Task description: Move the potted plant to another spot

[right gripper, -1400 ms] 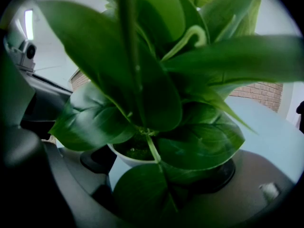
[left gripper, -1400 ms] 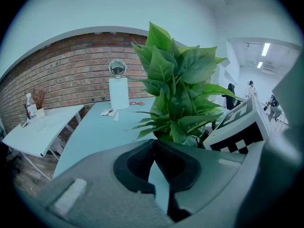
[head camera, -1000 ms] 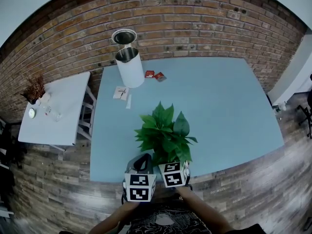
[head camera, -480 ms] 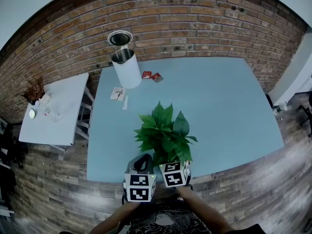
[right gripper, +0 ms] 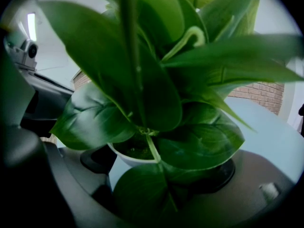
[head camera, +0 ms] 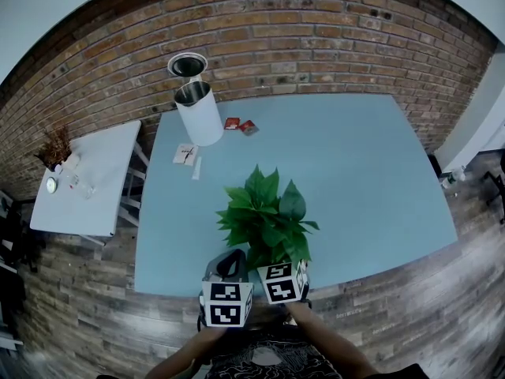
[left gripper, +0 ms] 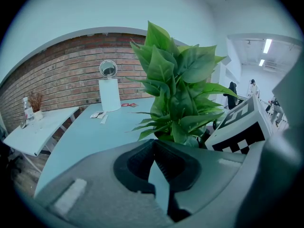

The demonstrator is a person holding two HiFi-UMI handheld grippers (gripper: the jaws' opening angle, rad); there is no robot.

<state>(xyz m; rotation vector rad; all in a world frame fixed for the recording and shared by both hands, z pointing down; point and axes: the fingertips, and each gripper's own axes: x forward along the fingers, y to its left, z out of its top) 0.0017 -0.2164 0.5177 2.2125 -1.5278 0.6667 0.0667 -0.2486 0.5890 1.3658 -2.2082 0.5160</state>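
The right gripper (right gripper: 159,170) has its jaws either side of the plant (head camera: 267,219), apparently pinching its white pot (right gripper: 124,159) (leaves hide the contact), at the near edge of the table (head camera: 355,172). Just beside it, the left gripper (left gripper: 153,145) has its jaws pressed together on nothing.

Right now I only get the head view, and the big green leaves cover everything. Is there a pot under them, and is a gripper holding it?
Observer: Yes. The right gripper view shows a small round white pot under the green leafy plant, held between the jaws of the right gripper.
Operator: Is it squeezed from both sides?
Observer: One dark pad sits against the pot's wall. Leaves hide the other pad.
Operator: What about the other one?
Observer: The left gripper view shows the left gripper with its jaws meeting at the tips, holding nothing.
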